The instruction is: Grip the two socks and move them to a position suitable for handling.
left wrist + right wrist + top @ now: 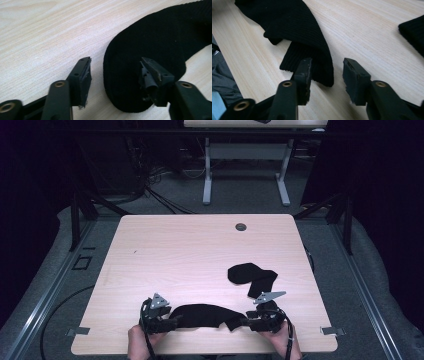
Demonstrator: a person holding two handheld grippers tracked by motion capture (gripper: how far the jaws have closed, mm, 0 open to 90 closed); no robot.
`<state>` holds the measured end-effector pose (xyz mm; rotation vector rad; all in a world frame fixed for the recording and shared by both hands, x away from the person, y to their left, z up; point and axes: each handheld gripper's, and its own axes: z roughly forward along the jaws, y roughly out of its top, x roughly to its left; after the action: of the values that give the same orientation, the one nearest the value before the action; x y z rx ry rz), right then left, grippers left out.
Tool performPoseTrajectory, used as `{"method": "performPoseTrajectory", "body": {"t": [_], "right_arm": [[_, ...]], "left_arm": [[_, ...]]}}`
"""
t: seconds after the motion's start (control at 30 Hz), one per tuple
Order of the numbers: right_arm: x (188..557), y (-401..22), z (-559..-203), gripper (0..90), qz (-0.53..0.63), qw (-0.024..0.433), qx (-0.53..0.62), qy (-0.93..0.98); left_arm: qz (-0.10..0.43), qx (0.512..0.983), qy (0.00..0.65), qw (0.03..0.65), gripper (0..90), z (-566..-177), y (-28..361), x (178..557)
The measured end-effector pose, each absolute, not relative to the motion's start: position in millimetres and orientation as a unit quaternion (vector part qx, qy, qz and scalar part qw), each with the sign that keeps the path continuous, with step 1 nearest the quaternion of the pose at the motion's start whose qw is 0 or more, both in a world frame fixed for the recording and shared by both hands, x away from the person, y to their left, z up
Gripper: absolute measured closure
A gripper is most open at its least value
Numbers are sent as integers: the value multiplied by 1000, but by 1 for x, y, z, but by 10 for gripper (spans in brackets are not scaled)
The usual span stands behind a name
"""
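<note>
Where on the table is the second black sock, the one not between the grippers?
In the high view the second sock lies right of the table's centre, just beyond the right gripper and apart from the near sock.

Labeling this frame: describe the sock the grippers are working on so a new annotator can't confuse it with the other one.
Start at the light wooden table and go to its near edge, where the person's hands come in. The near sock is black and lies stretched flat between the left gripper and the right gripper, both with jaws apart. Its neighbour, the far sock, lies bunched up farther back to the right, away from either gripper.
</note>
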<state>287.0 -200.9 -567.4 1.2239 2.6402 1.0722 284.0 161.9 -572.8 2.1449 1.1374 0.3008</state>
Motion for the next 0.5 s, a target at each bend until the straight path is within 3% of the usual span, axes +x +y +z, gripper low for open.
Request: {"method": "performPoseTrajectory", "body": {"t": [0.13,0.2,0.23,0.27,0.5], "right_arm": [[289,-197,-570,685,346,8,391,853],[291,-196,-569,799,336,13,391,857],[291,-196,-569,799,336,13,391,857],[290,-194,-569,825,337,21,391,856],[297,-196,-559,833,310,66,381,869]], "left_arm": [[116,830,431,334,570,-573,161,285],[113,832,427,335,712,-572,160,286],[113,832,428,336,712,-572,160,285],[112,830,429,338,810,-572,160,286],[99,823,432,354,846,-562,160,291]]}}
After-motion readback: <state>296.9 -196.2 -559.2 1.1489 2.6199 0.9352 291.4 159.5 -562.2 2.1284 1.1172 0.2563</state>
